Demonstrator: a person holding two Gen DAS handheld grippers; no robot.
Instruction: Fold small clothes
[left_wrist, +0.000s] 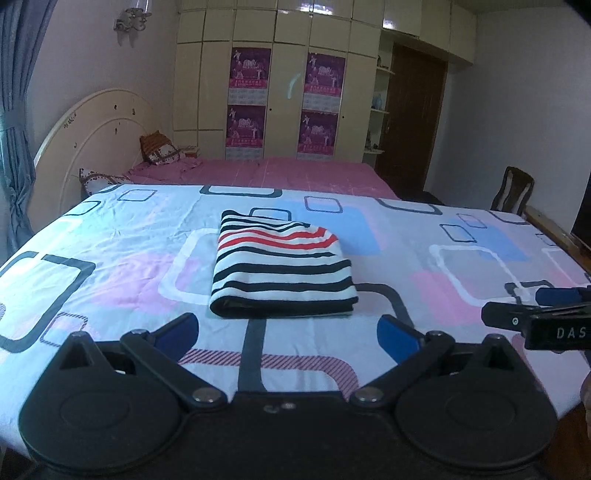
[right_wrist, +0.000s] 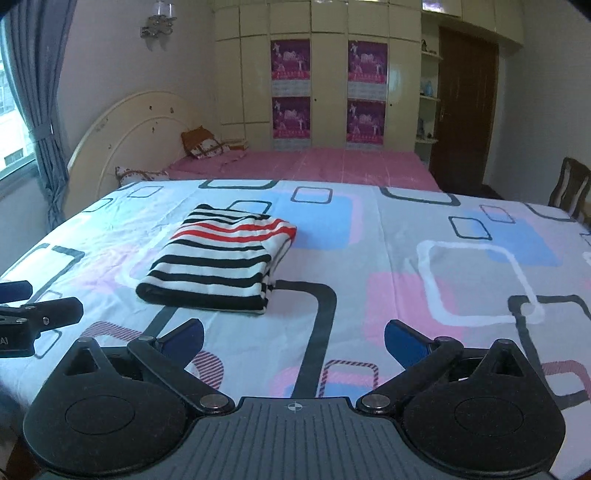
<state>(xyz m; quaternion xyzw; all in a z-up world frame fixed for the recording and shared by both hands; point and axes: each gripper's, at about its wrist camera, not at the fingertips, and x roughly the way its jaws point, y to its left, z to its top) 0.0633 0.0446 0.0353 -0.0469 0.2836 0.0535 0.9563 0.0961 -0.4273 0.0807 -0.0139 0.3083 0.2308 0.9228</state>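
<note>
I see the folded striped garment (left_wrist: 282, 266) lying on the patterned sheet (left_wrist: 110, 240), just beyond my left tongs (left_wrist: 288, 338) and right tongs (right_wrist: 294, 338), both spread wide and empty.

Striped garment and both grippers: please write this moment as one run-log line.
striped garment: folded, on bedsheet | left gripper: open, empty | right gripper: open, empty
</note>
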